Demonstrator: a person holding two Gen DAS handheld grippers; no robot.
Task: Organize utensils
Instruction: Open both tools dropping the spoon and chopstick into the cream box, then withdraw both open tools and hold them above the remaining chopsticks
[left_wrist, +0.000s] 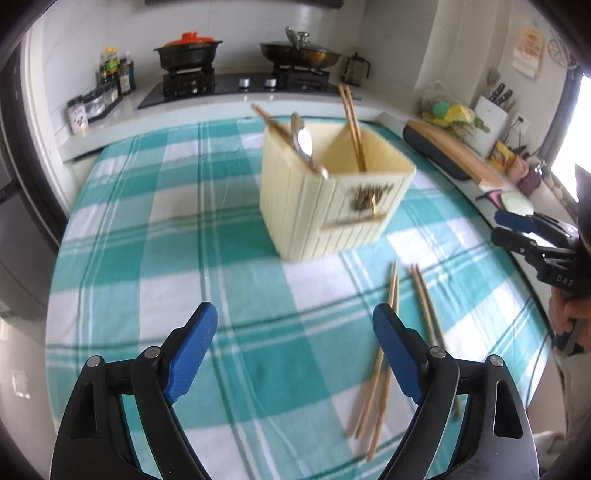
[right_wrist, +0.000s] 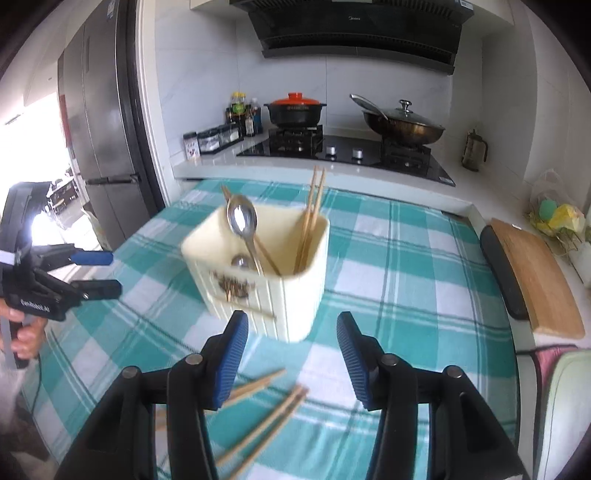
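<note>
A cream two-compartment utensil holder (left_wrist: 325, 206) (right_wrist: 266, 291) stands on the teal checked tablecloth (left_wrist: 184, 240). One compartment holds a metal spoon (left_wrist: 304, 142) (right_wrist: 242, 218) and a chopstick. The other holds a pair of wooden chopsticks (left_wrist: 352, 125) (right_wrist: 312, 218). Several loose chopsticks (left_wrist: 384, 354) (right_wrist: 266, 417) lie on the cloth in front of the holder. My left gripper (left_wrist: 295, 354) is open and empty above the cloth, left of the loose chopsticks; it also shows at the left of the right wrist view (right_wrist: 98, 271). My right gripper (right_wrist: 291, 358) is open and empty above the loose chopsticks; it also shows in the left wrist view (left_wrist: 511, 229).
A stove (left_wrist: 240, 86) with a red-lidded pot (right_wrist: 295, 109) and a wok (right_wrist: 402, 123) stands behind the table. A wooden cutting board (right_wrist: 535, 280) and a black tray lie to the right. A fridge (right_wrist: 99, 129) stands at the left.
</note>
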